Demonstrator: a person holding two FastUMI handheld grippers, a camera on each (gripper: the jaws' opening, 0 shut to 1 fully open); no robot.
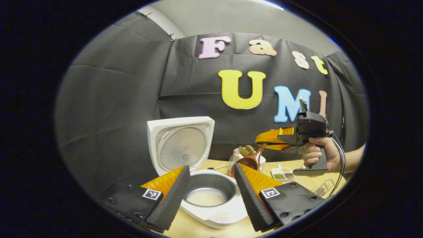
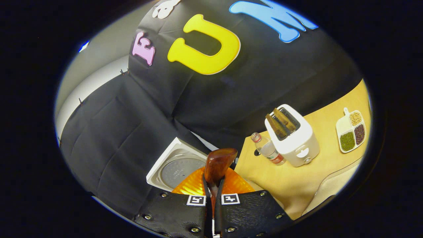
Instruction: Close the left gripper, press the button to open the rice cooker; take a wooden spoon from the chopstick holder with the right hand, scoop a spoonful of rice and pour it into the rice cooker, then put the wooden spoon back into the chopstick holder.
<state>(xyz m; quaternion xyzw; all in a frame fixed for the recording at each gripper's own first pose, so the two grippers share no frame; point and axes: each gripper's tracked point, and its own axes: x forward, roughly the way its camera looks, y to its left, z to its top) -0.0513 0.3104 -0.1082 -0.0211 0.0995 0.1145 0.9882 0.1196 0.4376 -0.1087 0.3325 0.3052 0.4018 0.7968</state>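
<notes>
The white rice cooker (image 1: 211, 215) stands with its lid (image 1: 180, 145) raised, and white rice lies in the bottom of its metal pot (image 1: 208, 195). My left gripper (image 1: 210, 198) is open, its fingers on either side of the pot and above it. A hand holds my right gripper (image 1: 264, 141) to the right, shut on the handle of a wooden spoon (image 1: 249, 161). The spoon's bowl hangs down and tilted, just right of the pot's rim. In the right gripper view the wooden spoon (image 2: 216, 165) sticks out from the shut right gripper (image 2: 214, 185), above the cooker lid (image 2: 178, 168).
A white toaster (image 2: 292, 142) with two bread slices stands on the wooden table (image 2: 297, 178), with a small plastic bottle (image 2: 268, 149) beside it. Farther right is a divided dish of grains (image 2: 352, 130), also seen as the dish (image 1: 282, 173) under the right hand.
</notes>
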